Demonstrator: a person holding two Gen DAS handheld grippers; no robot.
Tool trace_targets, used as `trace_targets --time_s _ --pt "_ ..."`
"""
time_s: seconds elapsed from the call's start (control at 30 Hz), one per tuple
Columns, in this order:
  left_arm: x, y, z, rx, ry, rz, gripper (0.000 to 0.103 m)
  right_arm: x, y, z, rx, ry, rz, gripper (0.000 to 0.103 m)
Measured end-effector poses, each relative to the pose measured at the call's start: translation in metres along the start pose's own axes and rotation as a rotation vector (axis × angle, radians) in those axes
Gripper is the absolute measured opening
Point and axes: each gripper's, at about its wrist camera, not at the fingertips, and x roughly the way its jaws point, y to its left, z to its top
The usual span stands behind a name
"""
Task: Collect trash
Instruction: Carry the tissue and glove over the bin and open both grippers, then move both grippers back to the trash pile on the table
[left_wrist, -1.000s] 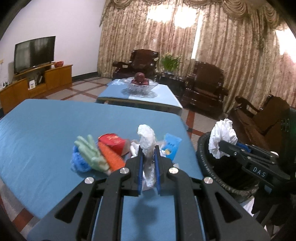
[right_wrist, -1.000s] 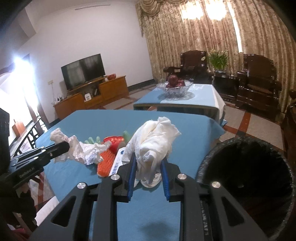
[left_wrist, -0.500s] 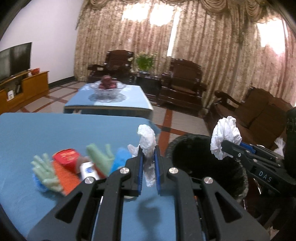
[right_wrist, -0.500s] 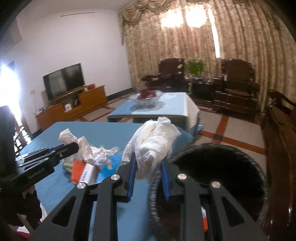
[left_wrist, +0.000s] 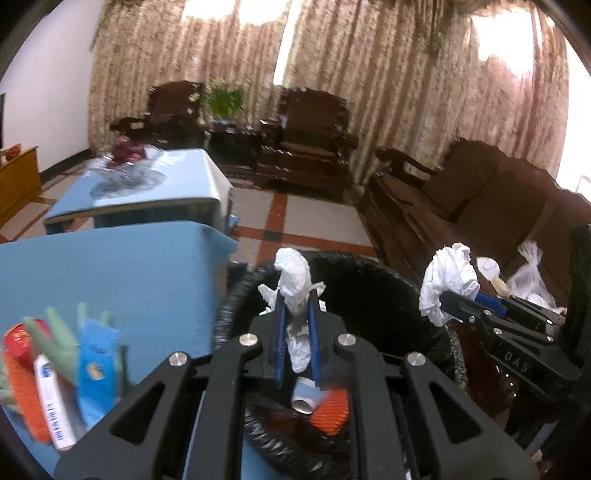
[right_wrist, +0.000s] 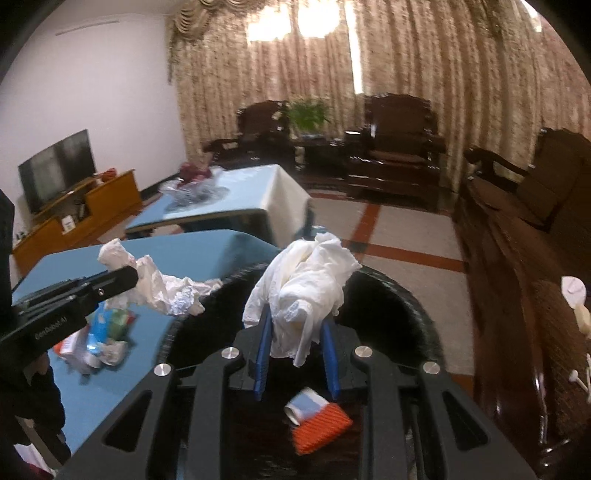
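My left gripper (left_wrist: 296, 314) is shut on a crumpled white tissue (left_wrist: 293, 280) and holds it over the near rim of the black trash bin (left_wrist: 369, 266). My right gripper (right_wrist: 295, 321) is shut on a larger white tissue wad (right_wrist: 306, 280) above the bin's opening (right_wrist: 399, 291). Each gripper shows in the other's view: the right one (left_wrist: 439, 299) at the right, the left one (right_wrist: 125, 275) at the left. An orange ribbed piece (right_wrist: 321, 428) and a small silver-blue roll (right_wrist: 303, 406) lie inside the bin.
The blue table (left_wrist: 110, 266) at the left bears more litter: a blue packet (left_wrist: 96, 365), a white tube (left_wrist: 51, 402), green and orange pieces. A second blue table (right_wrist: 236, 195) with a fruit bowl stands beyond. Dark wooden chairs and a sofa (left_wrist: 480, 192) line the right.
Both grippers have swung right with their tissues, from over the table to over the bin. The table litter has slid to the left edge of view. The bin's inside now shows.
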Motion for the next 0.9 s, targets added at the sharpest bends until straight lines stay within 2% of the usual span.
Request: trace_targets --time_s 0.03,0.1,0.13,0.17,0.2,0.23,0.3,0.33,0.5,0.73,0.9 --pt "0.004 0.000 0.000 0.002 0.011 -0.007 0.015 0.003 -0.004 -0.001 0.005 0.007 -0.013 0.033" --pt "0.016 -0.003 -0.003 0.005 0.041 -0.021 0.036 0.009 -0.013 -0.005 0.019 0.018 -0.043 0.050" --pt "0.017 -0.004 -0.005 0.004 0.046 -0.024 0.055 0.011 -0.017 -0.006 0.024 0.018 -0.059 0.053" --pt "0.017 -0.003 -0.007 0.000 0.043 -0.020 0.061 0.013 -0.019 -0.007 0.027 0.018 -0.071 0.063" --pt "0.016 -0.001 -0.008 -0.001 0.040 -0.020 0.061 0.011 -0.020 -0.011 0.031 0.017 -0.087 0.070" --pt "0.014 0.002 -0.009 -0.002 0.042 -0.020 0.062 0.011 -0.021 -0.013 0.034 0.016 -0.094 0.073" --pt "0.007 0.010 -0.010 -0.011 0.033 -0.002 0.066 0.010 -0.019 -0.015 0.039 0.010 -0.118 0.093" --pt "0.002 0.015 -0.010 -0.018 0.024 0.013 0.069 0.009 -0.017 -0.015 0.039 0.005 -0.129 0.096" --pt "-0.036 0.048 -0.015 -0.051 -0.032 0.110 0.078 0.006 0.009 -0.011 0.029 -0.013 -0.111 0.097" --pt "-0.108 0.107 -0.040 -0.093 -0.102 0.323 0.080 0.006 0.076 -0.007 -0.028 -0.042 0.033 0.097" --pt "-0.143 0.141 -0.057 -0.102 -0.113 0.445 0.080 0.013 0.134 -0.010 -0.082 -0.045 0.142 0.097"
